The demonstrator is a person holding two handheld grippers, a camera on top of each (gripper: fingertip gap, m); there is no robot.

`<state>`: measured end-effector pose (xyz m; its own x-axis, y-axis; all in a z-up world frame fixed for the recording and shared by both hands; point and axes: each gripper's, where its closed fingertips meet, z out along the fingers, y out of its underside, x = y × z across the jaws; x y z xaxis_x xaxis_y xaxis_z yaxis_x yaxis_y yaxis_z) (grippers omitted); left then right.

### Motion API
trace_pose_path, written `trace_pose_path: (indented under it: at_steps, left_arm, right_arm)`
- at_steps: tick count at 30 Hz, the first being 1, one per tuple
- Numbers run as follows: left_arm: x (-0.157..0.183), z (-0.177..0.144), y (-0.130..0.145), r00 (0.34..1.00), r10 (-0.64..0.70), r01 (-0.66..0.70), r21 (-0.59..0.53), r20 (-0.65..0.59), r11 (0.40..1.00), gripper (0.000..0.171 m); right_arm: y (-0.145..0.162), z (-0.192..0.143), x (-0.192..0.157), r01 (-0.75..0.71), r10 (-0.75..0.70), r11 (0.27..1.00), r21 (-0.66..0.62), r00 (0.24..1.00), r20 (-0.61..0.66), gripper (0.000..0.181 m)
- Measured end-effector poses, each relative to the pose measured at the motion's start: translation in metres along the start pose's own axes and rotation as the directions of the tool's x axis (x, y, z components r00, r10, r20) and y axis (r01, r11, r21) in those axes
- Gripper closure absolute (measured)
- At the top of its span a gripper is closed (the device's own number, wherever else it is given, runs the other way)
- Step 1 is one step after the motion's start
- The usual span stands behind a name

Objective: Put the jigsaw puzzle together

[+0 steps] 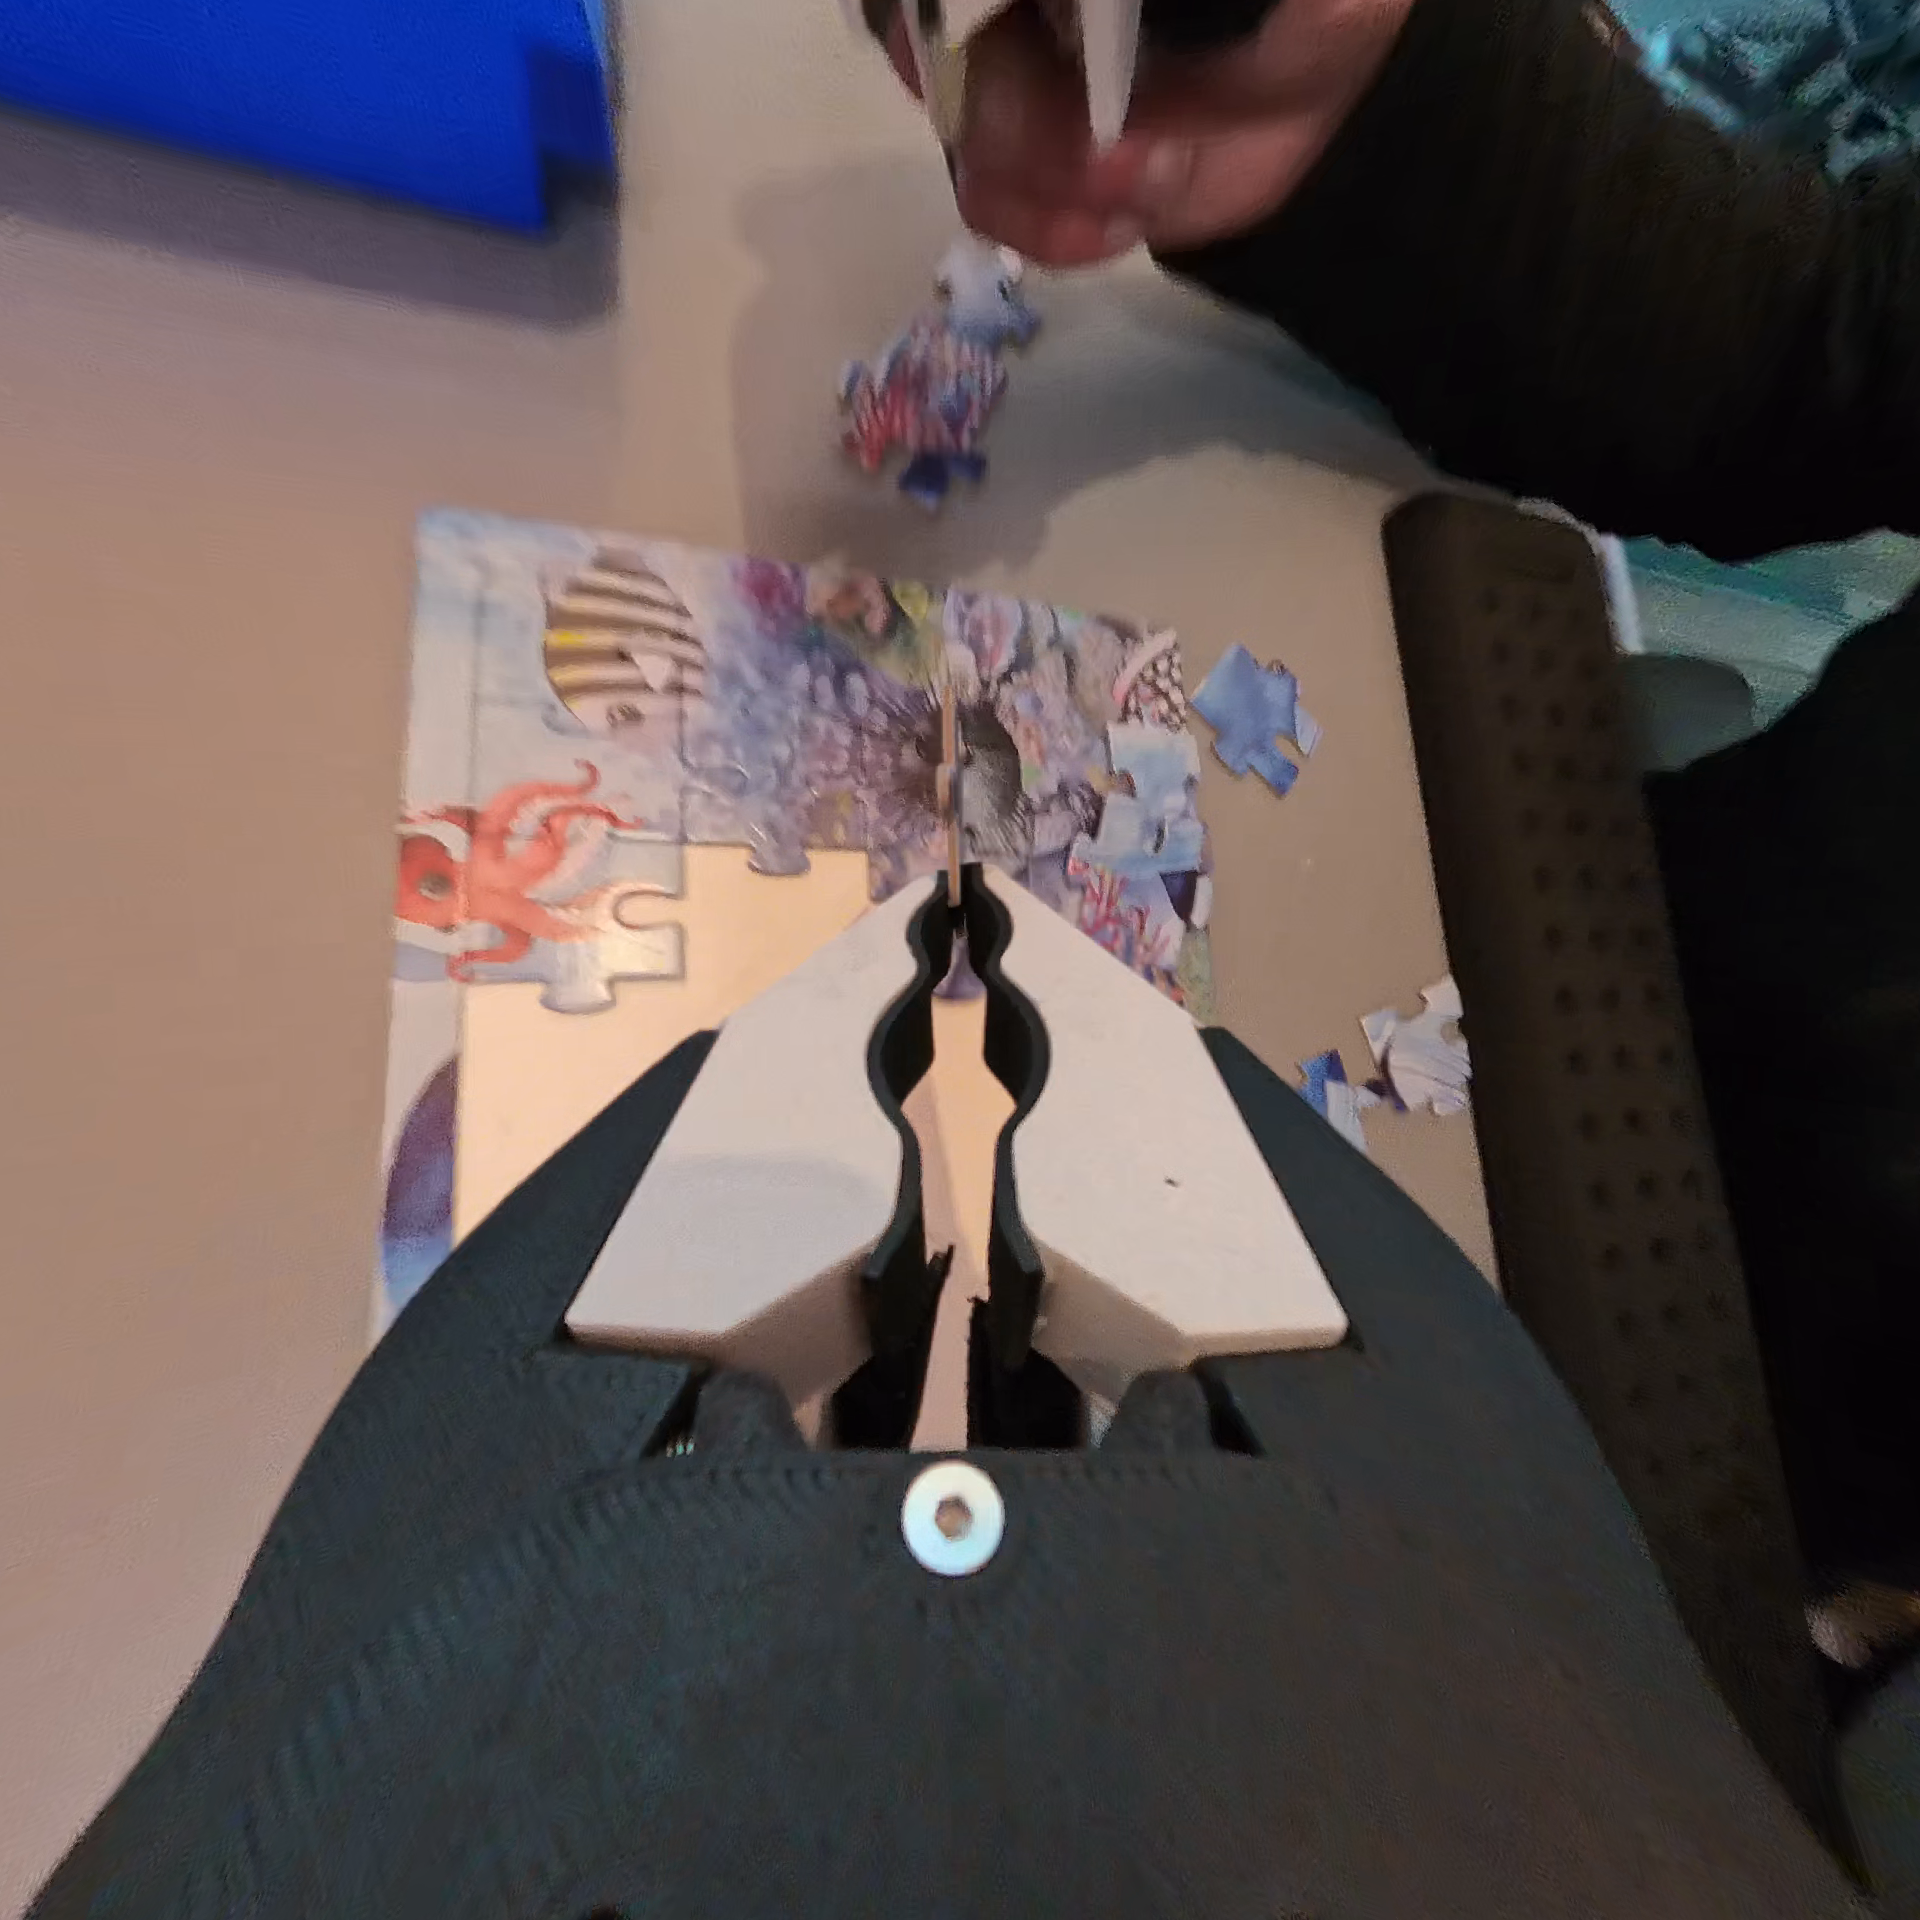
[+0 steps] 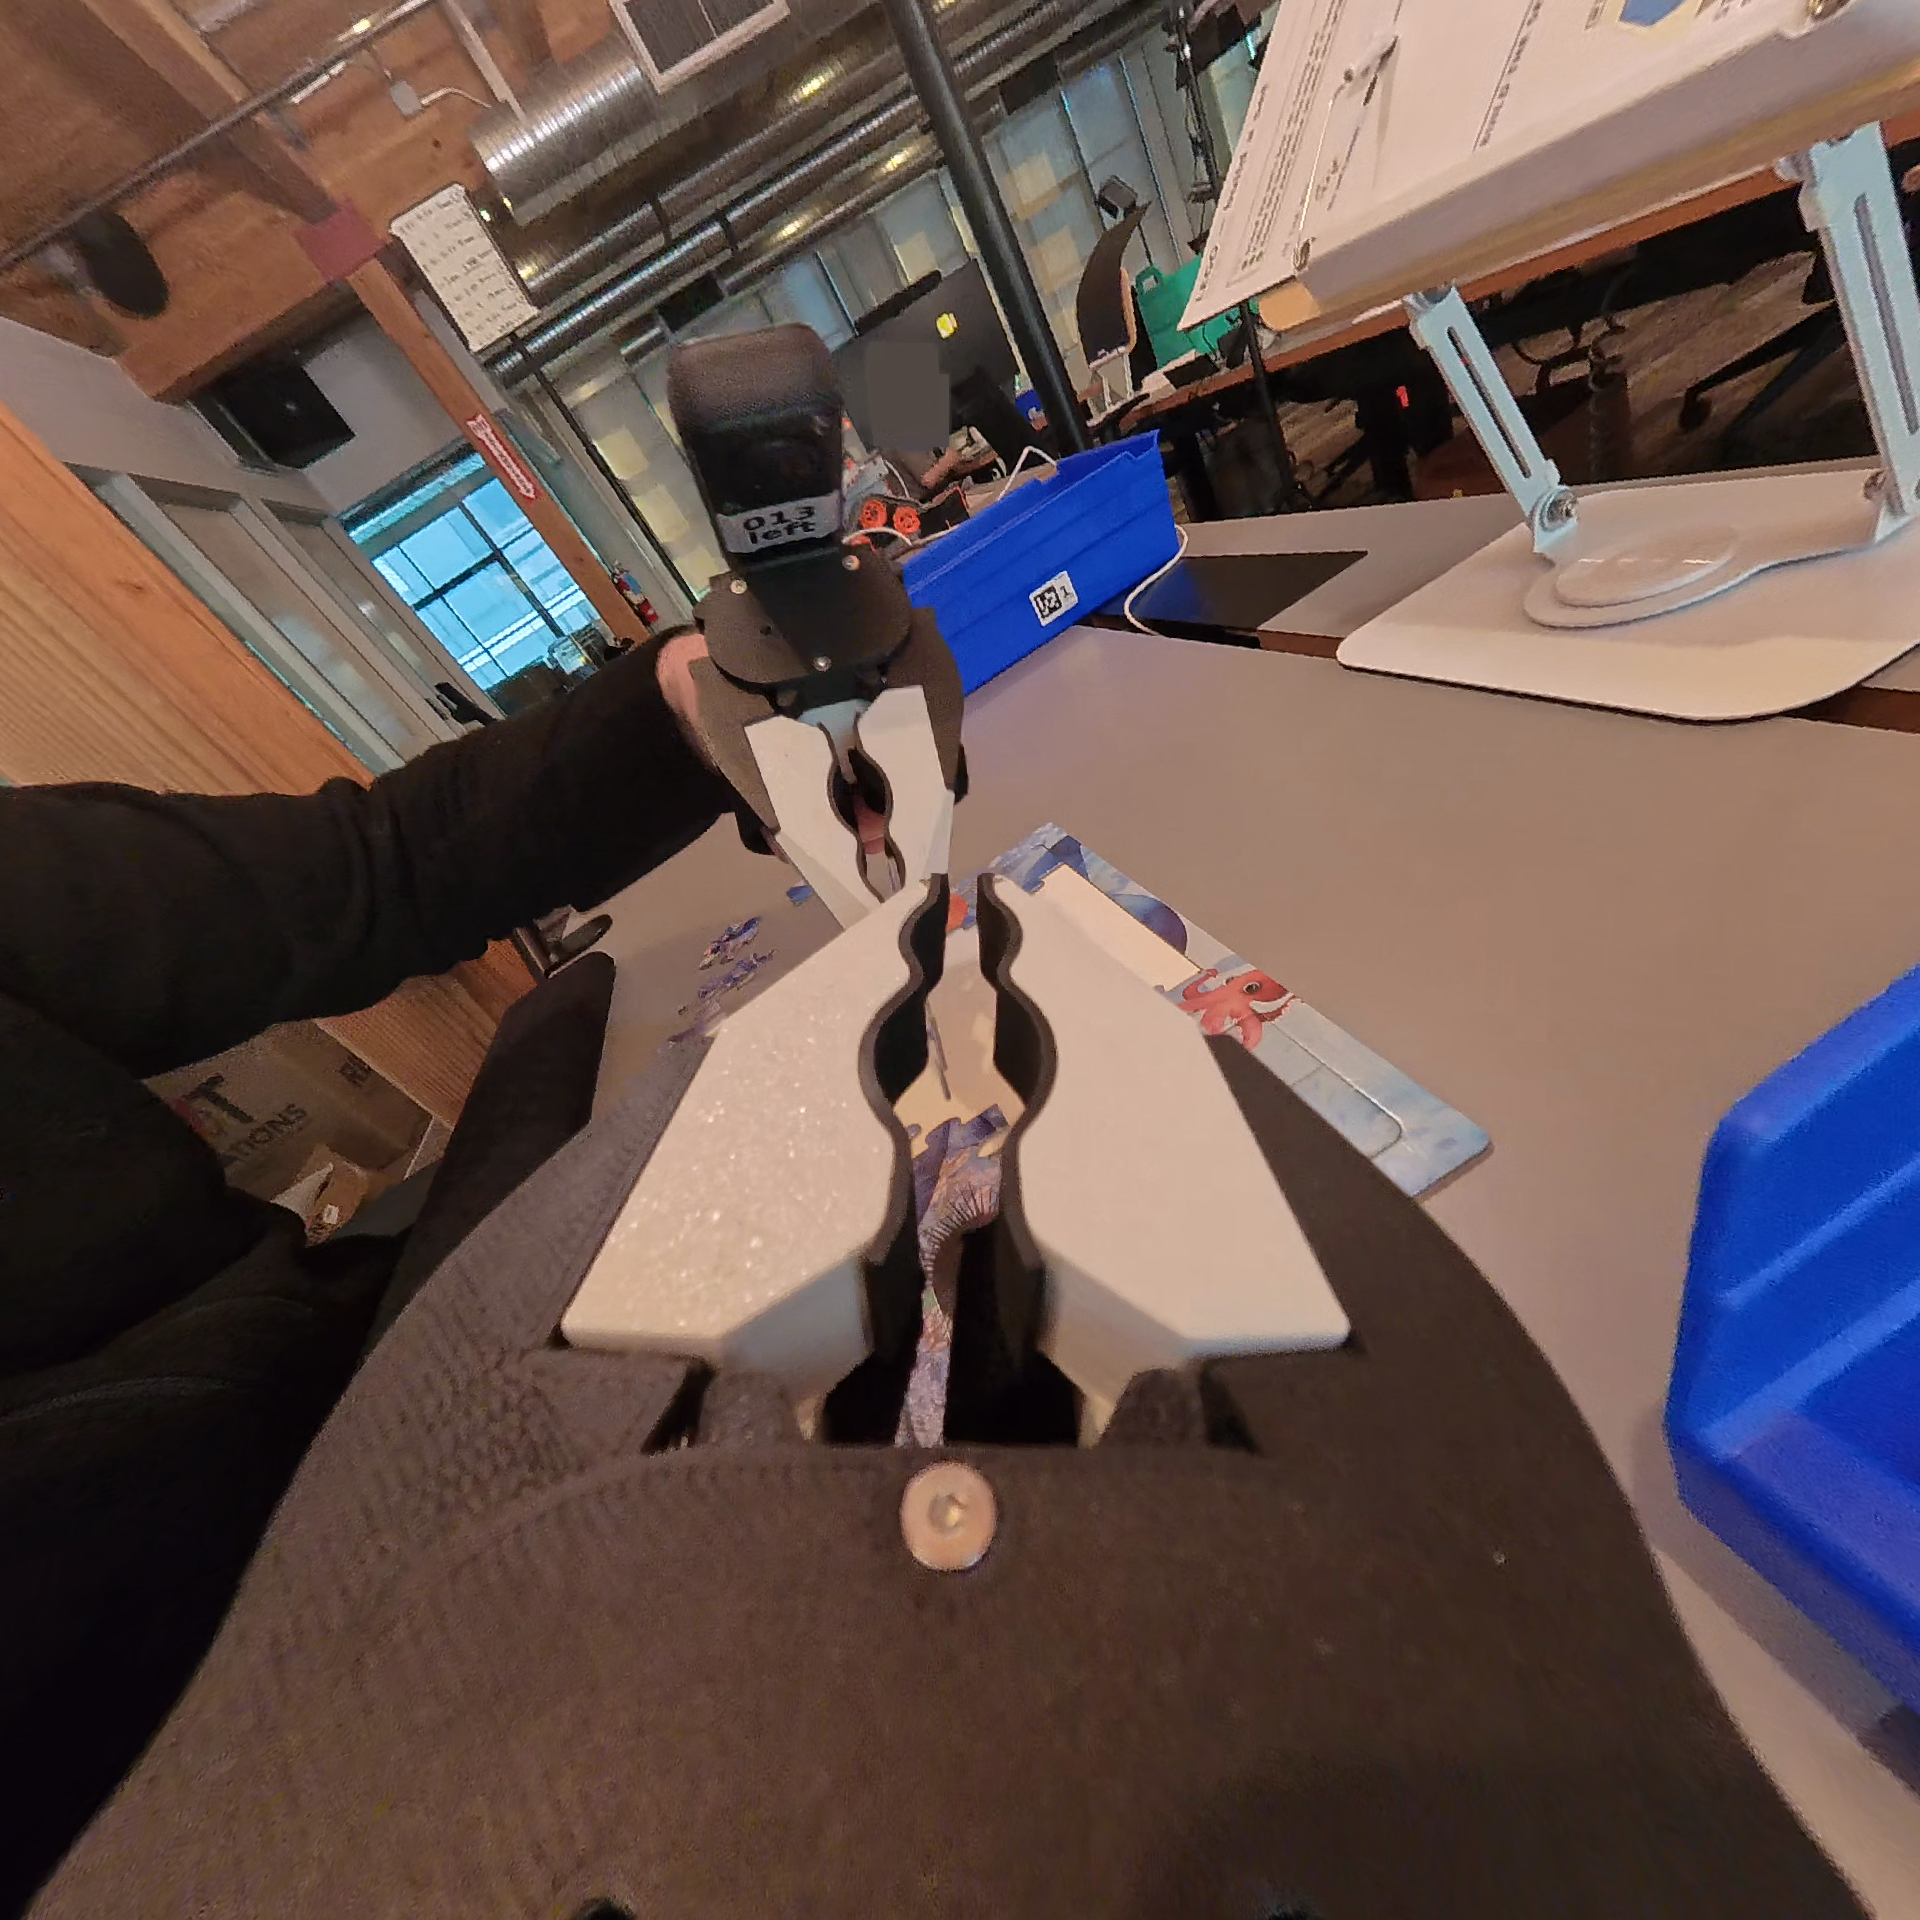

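Observation:
The puzzle board (image 1: 769, 935) lies on the table, its far half filled with a reef picture and an orange octopus (image 1: 499, 883) at the left. It also shows in the right wrist view (image 2: 1351, 1122). My left gripper (image 1: 954, 883) hangs over the board's bare middle, shut on a puzzle piece (image 1: 948, 769) seen edge-on. My right gripper (image 2: 961, 899) is beyond the board's far edge, its jaws a narrow gap apart with nothing between them. It faces the left gripper (image 2: 899, 888). A loose blue-and-red piece (image 1: 935, 384) lies blurred below the right gripper (image 1: 1023, 135).
Loose pieces lie right of the board (image 1: 1252, 717) (image 1: 1413, 1049). A black chair arm (image 1: 1558, 935) runs along the table's right edge. Blue bins stand at the far side (image 2: 1049, 582) and close by (image 2: 1818, 1299). A white stand base (image 2: 1621, 603) sits at the back.

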<state>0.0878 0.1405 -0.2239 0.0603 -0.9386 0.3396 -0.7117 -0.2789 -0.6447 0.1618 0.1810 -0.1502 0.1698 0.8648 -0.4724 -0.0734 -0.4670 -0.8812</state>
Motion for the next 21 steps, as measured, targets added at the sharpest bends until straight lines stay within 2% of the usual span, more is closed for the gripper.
trace_pose_path:
  at_steps: [3,7,12,21]
  left_arm:
    - [-0.013,0.012,0.016,0.999,-0.041,0.040,-0.088,-0.010,0.995,0.171]
    - [-0.013,0.017,0.025,0.989,-0.095,0.076,-0.166,-0.110,0.983,0.171]
    - [-0.022,0.019,0.024,0.974,-0.157,0.126,-0.187,-0.164,0.974,0.171]
    - [-0.025,0.016,0.029,0.960,-0.175,0.115,-0.263,-0.218,0.958,0.171]
  right_arm:
    - [0.006,0.003,0.001,0.000,0.000,1.000,-0.031,1.000,-0.007,0.178]
    - [0.009,0.005,0.002,-0.002,0.001,0.999,-0.048,1.000,-0.011,0.179]
    - [0.009,0.004,0.001,-0.006,0.006,0.999,-0.049,1.000,-0.008,0.179]
    - [0.010,0.004,0.002,-0.012,0.011,0.998,-0.056,1.000,-0.008,0.179]
